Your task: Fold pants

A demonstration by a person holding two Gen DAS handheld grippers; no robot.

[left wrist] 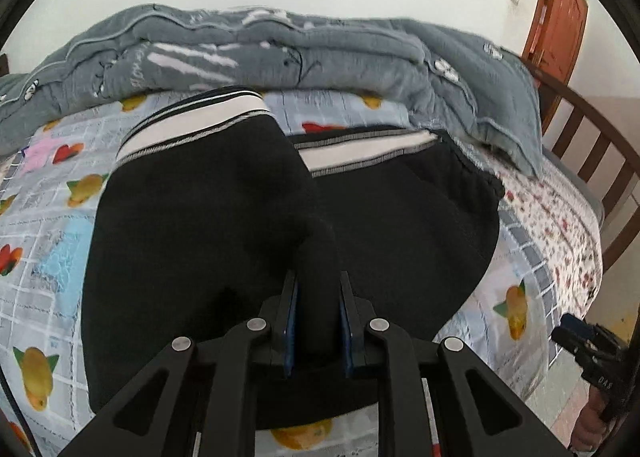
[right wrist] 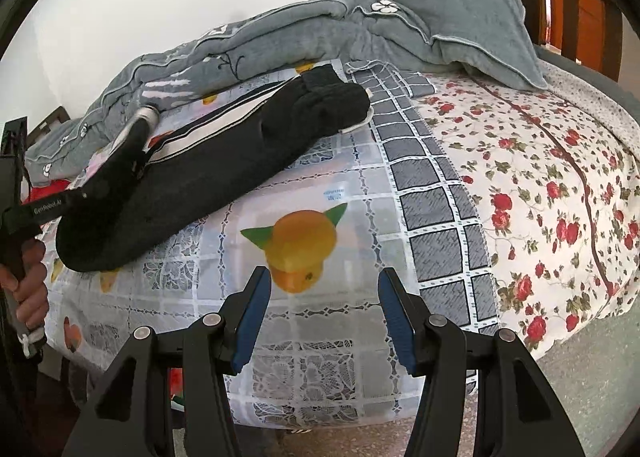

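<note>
Black pants [left wrist: 192,225] with white side stripes lie on the bed, one part folded over the other. My left gripper [left wrist: 318,289] is shut on a fold of the black fabric near the front edge. In the right wrist view the pants [right wrist: 224,161] lie left of centre, with the left gripper's body [right wrist: 120,161] resting over them. My right gripper [right wrist: 324,289] is open and empty, above the bed's front edge, to the right of the pants and apart from them. It also shows in the left wrist view [left wrist: 588,353] at the far right.
A grey quilt [left wrist: 280,53] is heaped along the back of the bed. The bed has a fruit-print sheet [right wrist: 304,241] and a floral sheet [right wrist: 540,185] on the right. A wooden bed rail [left wrist: 592,145] and an orange door [left wrist: 560,17] stand at the right.
</note>
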